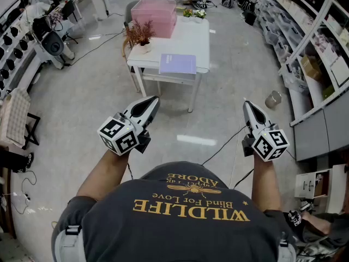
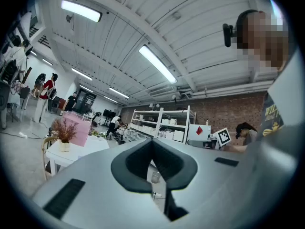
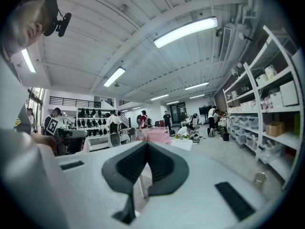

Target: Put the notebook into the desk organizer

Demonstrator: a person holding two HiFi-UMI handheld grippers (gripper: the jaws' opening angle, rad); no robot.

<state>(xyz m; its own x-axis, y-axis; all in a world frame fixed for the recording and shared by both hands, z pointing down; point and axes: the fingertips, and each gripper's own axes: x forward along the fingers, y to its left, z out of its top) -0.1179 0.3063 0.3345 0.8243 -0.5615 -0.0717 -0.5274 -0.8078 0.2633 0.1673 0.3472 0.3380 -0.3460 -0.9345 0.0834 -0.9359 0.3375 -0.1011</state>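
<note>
A purple notebook lies flat at the near edge of a white table. At the table's far end stands the pink desk organizer, a translucent box, also seen in the left gripper view and in the right gripper view. I stand a few steps back from the table. My left gripper and right gripper are held out in front of me over the floor, well short of the table. Both are shut and hold nothing, with the jaw tips pressed together.
A vase of dried flowers stands on the table's left side, small plants at its far end. A metal can sits on the floor to the right, beside long shelving. Cables cross the floor. People work at the back.
</note>
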